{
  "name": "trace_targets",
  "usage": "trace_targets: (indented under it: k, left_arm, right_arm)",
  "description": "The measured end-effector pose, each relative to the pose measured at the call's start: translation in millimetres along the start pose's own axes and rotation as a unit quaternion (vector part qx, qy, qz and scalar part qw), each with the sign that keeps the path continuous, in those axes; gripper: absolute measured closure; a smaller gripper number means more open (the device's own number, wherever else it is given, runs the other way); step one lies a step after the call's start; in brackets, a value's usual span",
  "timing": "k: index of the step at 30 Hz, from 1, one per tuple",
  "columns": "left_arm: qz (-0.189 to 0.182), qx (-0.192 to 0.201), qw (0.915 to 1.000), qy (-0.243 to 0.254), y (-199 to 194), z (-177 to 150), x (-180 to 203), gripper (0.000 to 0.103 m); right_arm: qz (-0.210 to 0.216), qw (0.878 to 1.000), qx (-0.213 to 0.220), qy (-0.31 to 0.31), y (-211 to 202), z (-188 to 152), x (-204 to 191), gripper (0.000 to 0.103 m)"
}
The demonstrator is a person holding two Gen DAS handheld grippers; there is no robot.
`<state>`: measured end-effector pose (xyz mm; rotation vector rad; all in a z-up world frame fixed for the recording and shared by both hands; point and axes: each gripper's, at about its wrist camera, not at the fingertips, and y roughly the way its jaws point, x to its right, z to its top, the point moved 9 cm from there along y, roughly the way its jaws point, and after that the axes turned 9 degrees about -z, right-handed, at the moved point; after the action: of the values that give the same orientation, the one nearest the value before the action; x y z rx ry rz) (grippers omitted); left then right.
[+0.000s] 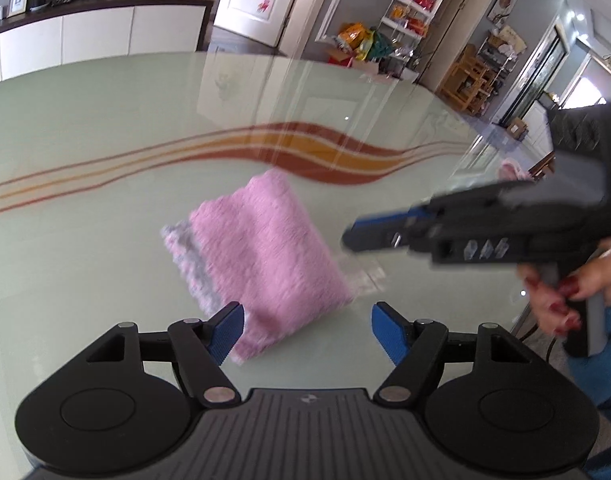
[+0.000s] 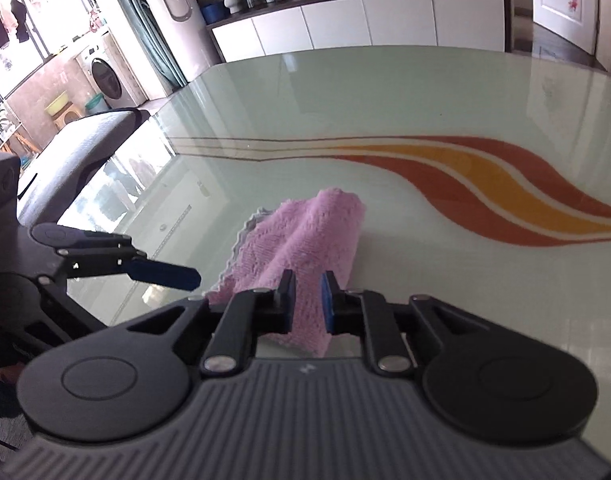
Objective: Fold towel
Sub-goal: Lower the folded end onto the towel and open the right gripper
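A pink towel [image 1: 265, 248] with a pale grey edge lies folded into a small thick rectangle on the glass table [image 1: 105, 160]. My left gripper [image 1: 307, 328] hovers open over its near corner, its blue pads wide apart and gripping nothing. My right gripper [image 1: 347, 236] comes in from the right, just off the towel's right edge, its jaws together and empty. In the right wrist view the towel [image 2: 305, 236] shows past the narrow slit of the right gripper [image 2: 309, 300]. One of the left gripper's fingers [image 2: 165, 274] shows at the left.
The pale green table [image 2: 385, 92] has red and orange wavy stripes [image 2: 485, 184] beyond the towel. A person's hand [image 1: 561, 300] holds the right gripper's handle. A dark chair back [image 2: 85, 140] stands at the table's left edge, and white cabinets [image 2: 365, 20] line the far wall.
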<state>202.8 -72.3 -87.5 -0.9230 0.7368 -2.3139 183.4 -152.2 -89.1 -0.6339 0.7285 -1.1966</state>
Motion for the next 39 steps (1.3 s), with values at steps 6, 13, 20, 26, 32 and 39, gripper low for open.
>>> trace_targets:
  k: [6,13,20,26,32,39]
  left_arm:
    - [0.004,-0.015,0.9996,0.024,17,4,9,0.031]
    - [0.013,-0.042,0.999,-0.008,29,-19,-11,0.031]
    - [0.021,-0.045,0.9987,-0.007,27,-22,-12,0.031]
    - [0.025,-0.047,0.9986,0.003,27,-23,-9,0.031]
    - [0.016,-0.045,0.9989,0.002,23,-25,-11,0.031]
    - [0.009,-0.041,0.9991,-0.004,23,-25,-10,0.031]
  right_arm:
    - [0.033,0.999,-0.028,0.012,21,-2,-14,0.094]
    - [0.028,0.997,-0.064,-0.014,37,-9,-19,0.094]
    - [0.02,0.998,-0.045,-0.037,29,1,-25,0.094]
    - [0.019,0.999,-0.035,-0.035,41,19,-27,0.094]
    - [0.009,0.998,-0.049,-0.036,63,24,-29,0.094]
    - [0.012,0.999,-0.039,-0.009,70,34,-23,0.094]
